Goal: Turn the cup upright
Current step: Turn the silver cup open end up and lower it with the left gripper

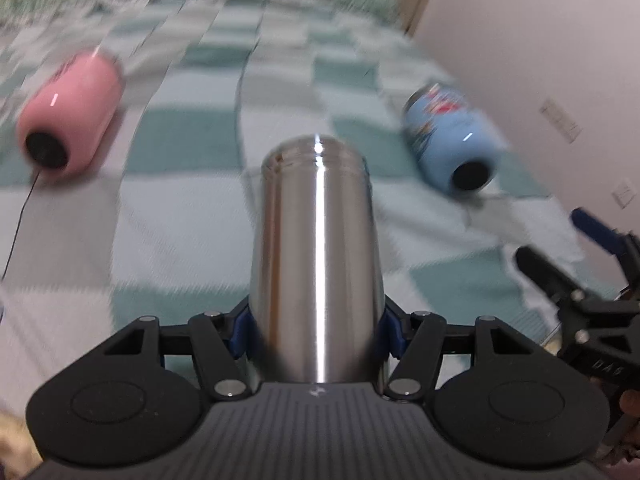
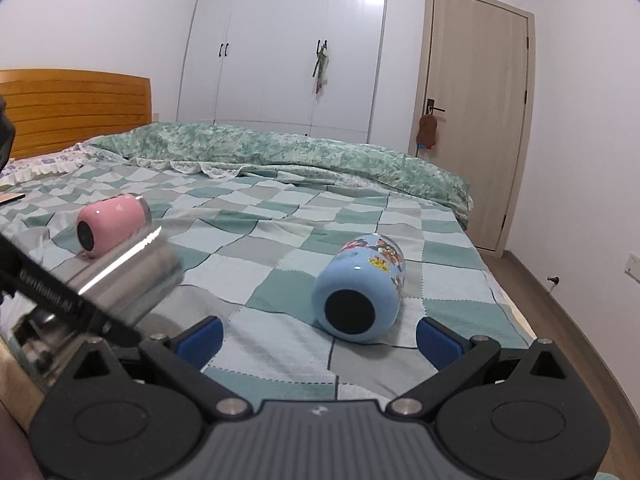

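Note:
My left gripper (image 1: 316, 328) is shut on a steel cup (image 1: 316, 256), held near its base and pointing away from me above the bed; it also shows blurred in the right wrist view (image 2: 128, 276). A pink cup (image 1: 72, 112) lies on its side at the left, also in the right wrist view (image 2: 112, 228). A blue cartoon cup (image 1: 448, 136) lies on its side at the right. My right gripper (image 2: 320, 340) is open and empty, just in front of the blue cup (image 2: 360, 292), base toward me.
The cups lie on a checked green and grey bedsheet (image 2: 260, 240). A rumpled green quilt (image 2: 280, 148) lies along the far side. The bed's right edge (image 2: 504, 292) drops to a wood floor. A wardrobe (image 2: 288, 40) and a door (image 2: 476, 112) stand behind.

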Motion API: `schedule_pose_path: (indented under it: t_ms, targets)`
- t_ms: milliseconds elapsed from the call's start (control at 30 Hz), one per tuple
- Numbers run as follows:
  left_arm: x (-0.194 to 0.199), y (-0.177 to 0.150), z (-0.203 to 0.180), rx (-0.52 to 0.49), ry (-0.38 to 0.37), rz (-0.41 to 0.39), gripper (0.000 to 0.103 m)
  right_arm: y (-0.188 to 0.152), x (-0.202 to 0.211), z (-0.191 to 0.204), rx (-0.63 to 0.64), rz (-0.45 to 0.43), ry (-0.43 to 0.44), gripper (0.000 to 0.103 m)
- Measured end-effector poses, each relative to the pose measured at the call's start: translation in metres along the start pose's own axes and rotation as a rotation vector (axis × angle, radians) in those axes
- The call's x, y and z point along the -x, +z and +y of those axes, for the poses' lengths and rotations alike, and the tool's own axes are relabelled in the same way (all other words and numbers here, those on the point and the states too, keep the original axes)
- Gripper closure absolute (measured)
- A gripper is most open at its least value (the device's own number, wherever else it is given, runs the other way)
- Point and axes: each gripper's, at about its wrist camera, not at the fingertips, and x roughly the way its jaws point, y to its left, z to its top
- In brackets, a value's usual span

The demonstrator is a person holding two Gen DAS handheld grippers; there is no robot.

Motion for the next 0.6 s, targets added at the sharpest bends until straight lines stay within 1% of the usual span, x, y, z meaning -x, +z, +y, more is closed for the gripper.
schedule_pose_path:
  t_ms: [33, 133, 167, 200, 233, 267, 333, 367, 400, 467, 500, 533, 600]
  targets:
    - [-0.002, 0.0, 0.003, 0.007, 0.003, 0.026, 0.04, 0.0, 0.0, 0.001, 0.002, 0.001, 0.002, 0.0]
    - [-0.001, 0.002, 0.003, -0.014, 0.008, 0.05, 0.04, -0.001, 0.0, 0.002, 0.005, 0.004, 0.003, 0.0]
    - [-0.001, 0.006, 0.002, -0.025, 0.01, 0.054, 0.034, -0.001, 0.001, 0.002, 0.006, 0.005, 0.002, 0.0]
    - [-0.001, 0.011, -0.001, -0.04, 0.01, 0.057, 0.023, 0.0, 0.001, 0.002, 0.007, 0.006, 0.001, 0.0]
    - [0.001, 0.014, -0.004, -0.053, 0.019, 0.054, 0.018, 0.0, 0.001, 0.002, 0.009, 0.006, 0.001, 0.0]
    - [0.001, 0.02, -0.008, -0.07, 0.035, 0.047, 0.015, 0.001, 0.001, 0.002, 0.012, 0.005, 0.0, 0.0]
    - [-0.003, 0.032, -0.013, -0.095, 0.066, 0.051, 0.015, 0.0, 0.002, 0.002, 0.014, 0.005, -0.001, 0.0]
    - [-0.008, 0.037, -0.015, -0.097, 0.074, 0.067, 0.016, 0.0, 0.002, 0.001, 0.014, 0.006, -0.001, 0.0]
    - [-0.012, 0.041, -0.015, -0.1, 0.079, 0.088, 0.022, 0.0, 0.002, 0.001, 0.014, 0.007, 0.0, 0.0]
    - [-0.024, 0.047, -0.013, -0.091, 0.074, 0.14, 0.04, -0.001, 0.002, 0.001, 0.013, 0.009, 0.0, 0.0]
    - [-0.025, 0.047, -0.012, -0.083, 0.067, 0.145, 0.04, -0.002, 0.002, 0.0, 0.012, 0.01, 0.0, 0.0]
    - [-0.023, 0.047, -0.012, -0.094, 0.063, 0.132, 0.04, -0.002, 0.003, 0.0, 0.011, 0.01, 0.0, 0.0]
    - [-0.011, 0.047, -0.016, -0.115, 0.035, 0.071, 0.04, -0.002, 0.003, 0.0, 0.01, 0.006, -0.002, 0.0]
